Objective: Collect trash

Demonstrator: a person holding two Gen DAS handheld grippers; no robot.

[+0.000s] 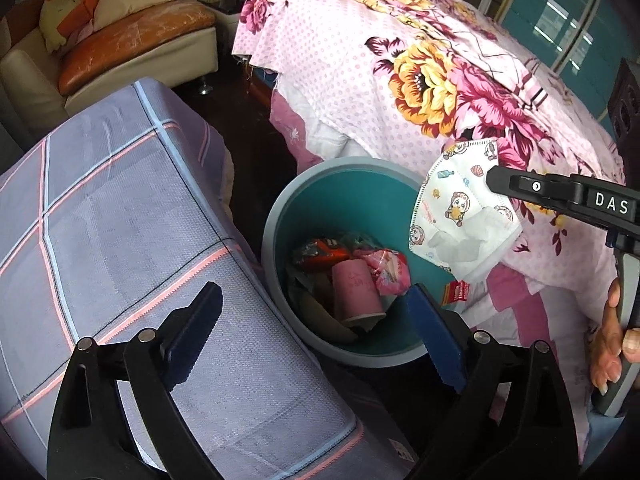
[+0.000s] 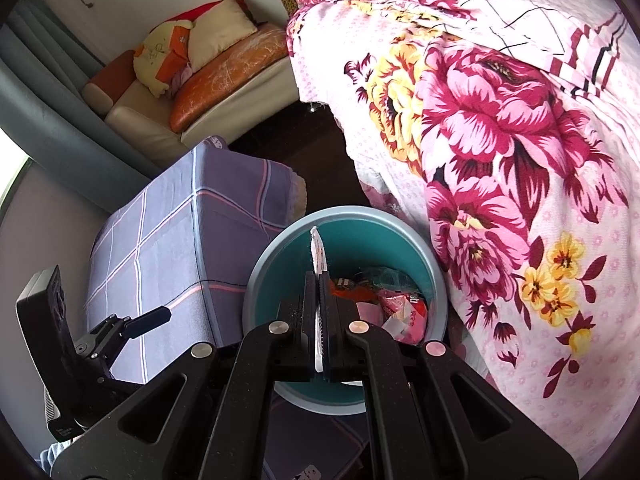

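In right gripper (image 2: 320, 300), face mask (image 1: 460, 216)

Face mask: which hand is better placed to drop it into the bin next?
Right. The right gripper is shut on the face mask above the bin; the left gripper is open, empty.

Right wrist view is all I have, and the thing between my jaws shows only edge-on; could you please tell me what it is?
Observer: A white face mask printed with cartoon figures, held in the right gripper.
Operator: Thank you. Does it hang over the bin?
Observer: Partly; its lower left corner overlaps the bin's rim, the rest is over the floral bedspread.
Operator: And the left gripper?
Observer: The left gripper is open and empty, above a pink paper cup in the bin.
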